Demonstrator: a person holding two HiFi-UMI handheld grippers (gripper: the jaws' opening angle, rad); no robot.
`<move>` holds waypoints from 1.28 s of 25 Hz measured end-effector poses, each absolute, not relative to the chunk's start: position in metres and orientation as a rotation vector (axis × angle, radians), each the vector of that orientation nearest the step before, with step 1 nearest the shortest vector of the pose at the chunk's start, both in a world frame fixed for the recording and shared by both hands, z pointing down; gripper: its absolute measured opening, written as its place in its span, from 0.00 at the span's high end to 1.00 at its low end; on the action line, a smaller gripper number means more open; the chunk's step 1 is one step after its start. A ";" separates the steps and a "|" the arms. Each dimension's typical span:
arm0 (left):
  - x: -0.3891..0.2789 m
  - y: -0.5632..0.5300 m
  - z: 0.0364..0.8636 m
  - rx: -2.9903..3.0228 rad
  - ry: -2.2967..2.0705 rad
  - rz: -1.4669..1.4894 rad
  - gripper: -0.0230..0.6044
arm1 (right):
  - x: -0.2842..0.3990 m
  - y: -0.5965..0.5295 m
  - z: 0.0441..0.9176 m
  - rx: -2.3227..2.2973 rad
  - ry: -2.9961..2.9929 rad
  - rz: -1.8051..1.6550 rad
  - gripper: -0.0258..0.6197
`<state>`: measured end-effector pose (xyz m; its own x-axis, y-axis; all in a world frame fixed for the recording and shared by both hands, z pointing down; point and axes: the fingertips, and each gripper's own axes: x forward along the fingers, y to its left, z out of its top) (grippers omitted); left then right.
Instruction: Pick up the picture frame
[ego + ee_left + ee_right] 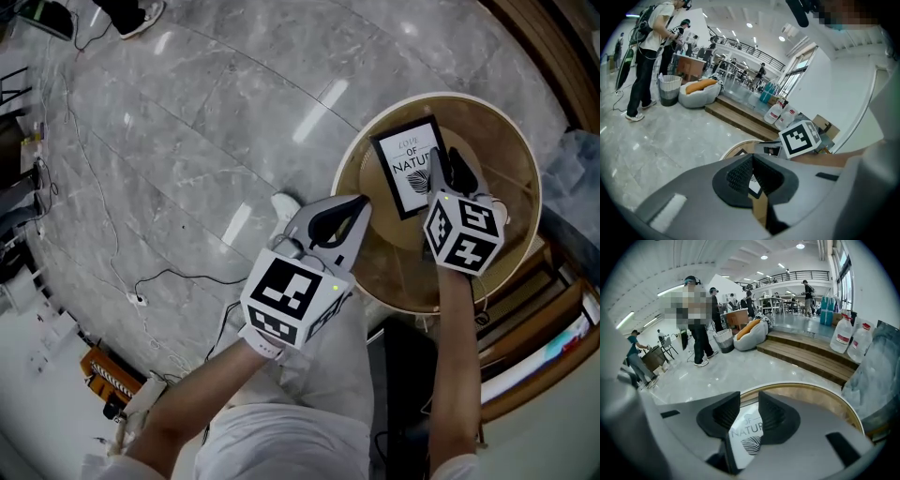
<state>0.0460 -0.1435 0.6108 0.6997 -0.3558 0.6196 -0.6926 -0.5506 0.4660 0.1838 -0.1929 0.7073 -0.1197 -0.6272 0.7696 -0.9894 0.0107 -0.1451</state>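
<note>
The picture frame [410,164] is black with a white print. It lies flat on the round wooden table [506,159], near its middle. My right gripper [445,161] hovers over the frame's right side, open by a narrow gap. In the right gripper view the print [747,437] shows between and below the right gripper [749,404]. My left gripper [356,208] hangs at the table's left rim, shut and empty. Through the left gripper [752,157] a sliver of the frame [754,184] shows, with the right gripper's marker cube [799,137] beyond it.
Wooden shelving [534,347] stands close on the table's right, with a plastic-wrapped bundle [577,164] above it. Cables [159,281] trail over the marble floor at left. A wooden step [806,357], water jugs [843,338] and standing people [698,324] are farther off.
</note>
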 end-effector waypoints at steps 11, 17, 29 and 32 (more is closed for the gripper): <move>0.041 -0.147 0.666 2.184 -0.789 0.632 0.96 | 0.200 -0.203 0.798 1.508 -1.661 0.962 0.82; 0.048 -0.148 0.685 2.182 -0.772 0.641 0.96 | 0.209 -0.200 0.826 1.469 -1.621 0.953 0.82; 0.050 -0.141 0.682 2.182 -0.757 0.638 0.96 | 0.216 -0.199 0.847 1.269 -1.566 1.052 0.82; 0.045 -0.141 0.681 2.179 -0.766 0.643 0.96 | 0.215 -0.196 0.848 1.250 -1.544 1.095 0.82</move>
<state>0.0454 -0.1411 0.6812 0.6983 -0.3223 0.6391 -0.6853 -0.5587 0.4671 0.2146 -0.1958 0.8480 -0.1439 -0.2459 0.9586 -0.9859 0.1189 -0.1175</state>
